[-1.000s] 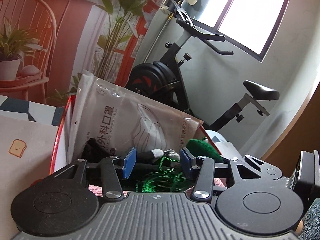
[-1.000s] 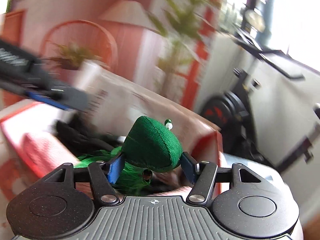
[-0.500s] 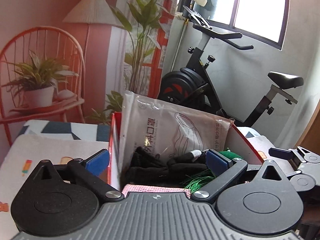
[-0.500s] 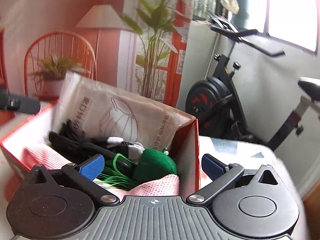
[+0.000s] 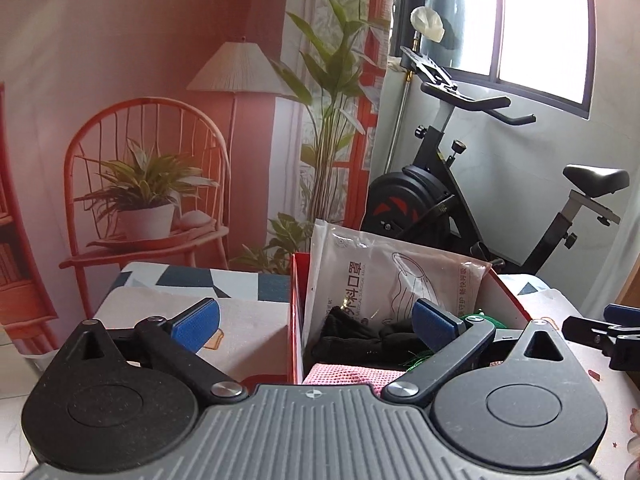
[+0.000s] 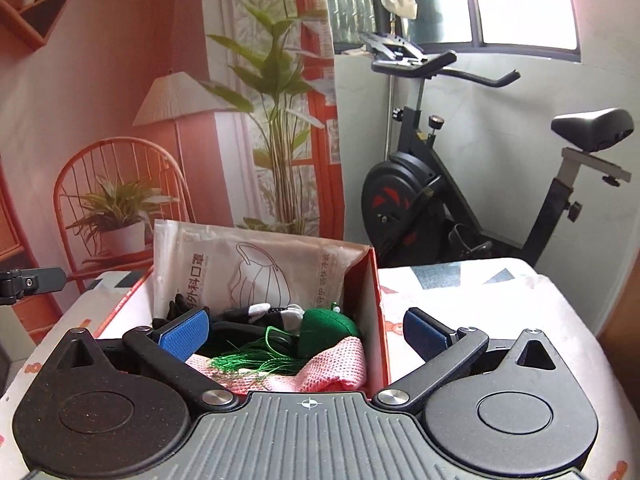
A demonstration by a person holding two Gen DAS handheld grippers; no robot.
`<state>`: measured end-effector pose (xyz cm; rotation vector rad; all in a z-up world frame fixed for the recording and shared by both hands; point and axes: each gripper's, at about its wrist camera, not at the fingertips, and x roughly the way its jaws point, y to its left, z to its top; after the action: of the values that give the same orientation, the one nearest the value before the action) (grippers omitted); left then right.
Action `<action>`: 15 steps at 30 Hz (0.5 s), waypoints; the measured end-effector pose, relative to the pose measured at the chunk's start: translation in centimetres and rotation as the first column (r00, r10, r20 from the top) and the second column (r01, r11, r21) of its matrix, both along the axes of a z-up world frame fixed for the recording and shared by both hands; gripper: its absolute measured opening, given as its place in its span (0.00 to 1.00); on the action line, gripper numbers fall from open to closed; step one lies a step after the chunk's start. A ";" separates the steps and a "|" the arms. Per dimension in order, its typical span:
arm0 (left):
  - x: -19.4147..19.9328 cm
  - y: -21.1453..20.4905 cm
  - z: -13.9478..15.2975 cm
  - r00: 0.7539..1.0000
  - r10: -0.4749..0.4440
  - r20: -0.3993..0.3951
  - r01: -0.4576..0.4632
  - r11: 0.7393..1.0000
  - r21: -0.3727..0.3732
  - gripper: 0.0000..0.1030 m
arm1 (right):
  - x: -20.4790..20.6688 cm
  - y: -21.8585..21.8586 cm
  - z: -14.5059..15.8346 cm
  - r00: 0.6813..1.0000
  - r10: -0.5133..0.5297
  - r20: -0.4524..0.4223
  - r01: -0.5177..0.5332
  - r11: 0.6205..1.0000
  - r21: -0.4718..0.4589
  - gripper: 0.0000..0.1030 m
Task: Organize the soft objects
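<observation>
Mask packet [image 6: 256, 276] printed "外科口罩" upright in red box [image 6: 378, 320]; left gripper [image 5: 316, 326] and right gripper [image 6: 306, 334] both spread, empty

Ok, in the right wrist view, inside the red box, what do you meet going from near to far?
Pink knitted cloth → green tasselled thread → green stuffed pouch → face mask packet standing against the far wall of the red box.
</observation>
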<state>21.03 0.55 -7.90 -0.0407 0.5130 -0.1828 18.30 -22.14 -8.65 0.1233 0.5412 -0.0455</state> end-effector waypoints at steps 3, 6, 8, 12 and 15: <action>-1.5 0.2 1.1 1.000 -0.005 0.008 0.005 1.000 0.020 1.00 | -1.6 0.3 1.2 1.000 0.003 0.014 -0.003 1.000 -0.001 1.00; -3.0 0.2 2.2 1.000 -0.001 0.015 0.000 0.999 0.050 1.00 | -3.2 0.8 2.4 1.000 0.003 0.019 -0.003 1.000 -0.008 1.00; -4.1 0.4 2.8 1.000 0.002 0.024 -0.004 0.998 0.063 1.00 | -4.2 1.0 3.1 1.000 0.000 0.022 0.000 1.000 -0.014 1.00; -6.4 1.1 4.3 0.999 0.013 0.043 -0.016 0.998 0.061 1.00 | -6.5 1.6 4.8 0.999 -0.013 0.037 0.013 1.000 -0.024 1.00; -8.3 1.4 5.5 0.998 0.030 0.049 -0.034 0.997 0.075 1.00 | -8.1 2.1 6.1 0.999 -0.030 0.041 0.032 0.999 -0.032 1.00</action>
<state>12.75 2.00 -2.39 0.0293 0.4706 -0.1327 10.20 -20.02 -2.57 0.1010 0.4982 -0.0818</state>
